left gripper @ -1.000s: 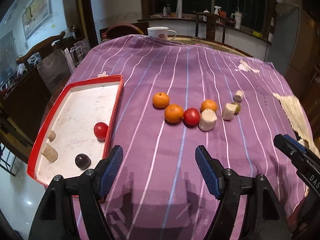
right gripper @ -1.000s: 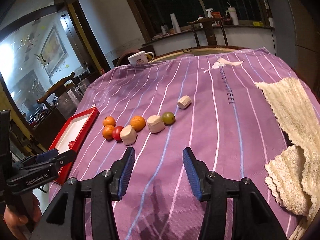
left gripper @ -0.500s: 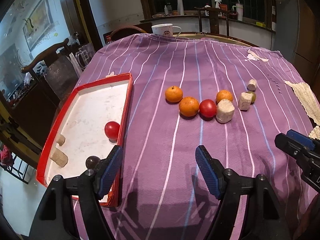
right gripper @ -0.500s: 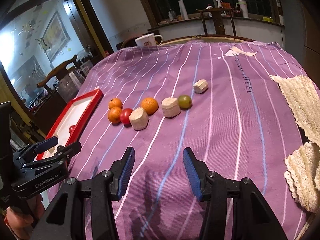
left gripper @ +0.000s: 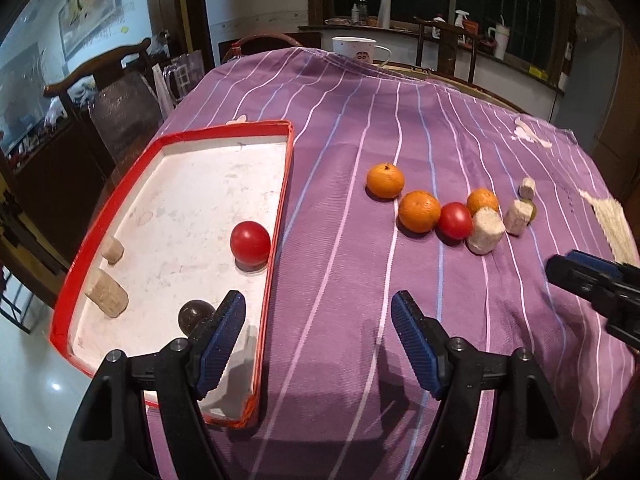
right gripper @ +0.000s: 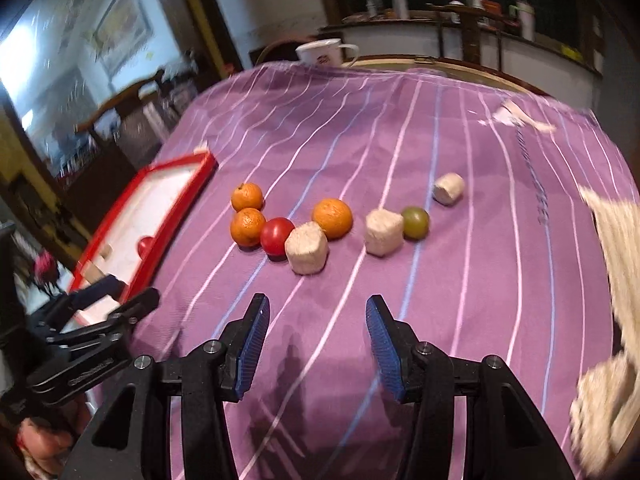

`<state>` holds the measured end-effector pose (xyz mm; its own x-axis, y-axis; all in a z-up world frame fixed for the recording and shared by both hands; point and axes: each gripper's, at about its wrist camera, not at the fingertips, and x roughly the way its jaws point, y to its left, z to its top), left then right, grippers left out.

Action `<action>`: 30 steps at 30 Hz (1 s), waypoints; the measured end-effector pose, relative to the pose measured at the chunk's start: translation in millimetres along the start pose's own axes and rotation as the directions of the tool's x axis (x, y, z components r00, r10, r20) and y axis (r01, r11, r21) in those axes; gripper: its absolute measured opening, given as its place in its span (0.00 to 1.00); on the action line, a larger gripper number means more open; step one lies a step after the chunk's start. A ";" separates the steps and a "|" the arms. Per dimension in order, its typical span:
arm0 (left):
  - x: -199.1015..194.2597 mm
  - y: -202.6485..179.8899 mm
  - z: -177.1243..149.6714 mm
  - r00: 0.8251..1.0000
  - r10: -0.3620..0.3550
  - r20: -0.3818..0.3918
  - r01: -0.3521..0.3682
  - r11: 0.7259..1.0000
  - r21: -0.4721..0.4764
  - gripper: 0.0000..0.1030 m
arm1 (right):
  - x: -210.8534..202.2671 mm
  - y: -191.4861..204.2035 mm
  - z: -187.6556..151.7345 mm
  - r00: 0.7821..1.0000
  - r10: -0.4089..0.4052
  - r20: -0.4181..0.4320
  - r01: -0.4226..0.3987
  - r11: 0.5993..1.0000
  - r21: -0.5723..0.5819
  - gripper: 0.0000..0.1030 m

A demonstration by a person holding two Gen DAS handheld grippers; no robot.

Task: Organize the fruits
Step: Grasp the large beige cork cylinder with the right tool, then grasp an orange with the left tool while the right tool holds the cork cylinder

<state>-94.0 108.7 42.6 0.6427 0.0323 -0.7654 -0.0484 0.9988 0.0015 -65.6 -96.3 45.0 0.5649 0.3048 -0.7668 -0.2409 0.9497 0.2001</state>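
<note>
A red-rimmed white tray [left gripper: 224,132] lies at the left on the purple striped cloth. It holds a red tomato [left gripper: 250,243], a dark plum [left gripper: 195,314] and two beige blocks [left gripper: 106,293]. On the cloth sit three oranges [left gripper: 385,180], a red tomato [left gripper: 455,220], a green fruit [right gripper: 415,222] and three beige blocks [right gripper: 307,247]. My left gripper [left gripper: 318,344] is open and empty, hovering over the tray's right rim. My right gripper [right gripper: 317,342] is open and empty, short of the fruit row.
A cream knitted cloth [right gripper: 618,248] lies at the table's right edge. A white mug [left gripper: 357,50] stands at the far edge. Wooden chairs [left gripper: 116,96] stand to the left and behind the table.
Both grippers have moved forward and left, nearer the tray and fruit. Both stay open. The fruit has not moved.
</note>
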 end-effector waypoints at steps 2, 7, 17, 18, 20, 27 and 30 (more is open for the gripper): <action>1.3 3.4 -0.1 1.000 -0.015 -0.001 0.015 1.000 -0.011 0.72 | 15.4 5.5 6.1 0.999 -0.032 -0.015 0.031 0.999 -0.041 0.53; 0.7 8.7 -0.1 1.000 -0.029 0.006 0.030 0.999 -0.018 0.72 | 46.9 11.7 19.2 0.999 -0.043 -0.020 0.042 0.997 -0.069 0.52; 3.1 -1.3 0.2 0.997 -0.078 -0.011 0.078 0.997 -0.004 0.73 | 63.7 19.9 31.0 1.000 -0.009 0.003 0.009 0.996 -0.092 0.35; 3.3 -3.1 0.5 0.996 -0.086 -0.014 0.086 0.996 -0.003 0.72 | 62.5 18.3 29.9 1.000 0.002 0.002 -0.002 0.996 -0.090 0.35; 3.2 -6.5 2.2 0.994 -0.105 -0.021 0.105 0.994 0.003 0.73 | 57.4 12.8 28.3 1.000 0.024 0.002 -0.024 0.997 -0.077 0.35; 11.3 -19.4 24.1 0.987 -0.159 -0.029 0.160 0.987 0.024 0.72 | 25.5 -8.2 9.4 1.000 0.028 0.000 -0.028 0.998 -0.048 0.34; 29.9 -25.7 41.0 0.980 -0.194 -0.039 0.195 0.981 0.008 0.72 | 18.3 -15.3 -1.7 0.999 0.037 0.001 -0.037 0.999 -0.037 0.34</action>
<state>-42.2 85.5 46.1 0.6094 -0.1637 -0.7758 0.0837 0.9863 -0.1423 -53.0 -105.4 26.9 0.5564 0.3399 -0.7583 -0.2903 0.9345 0.2058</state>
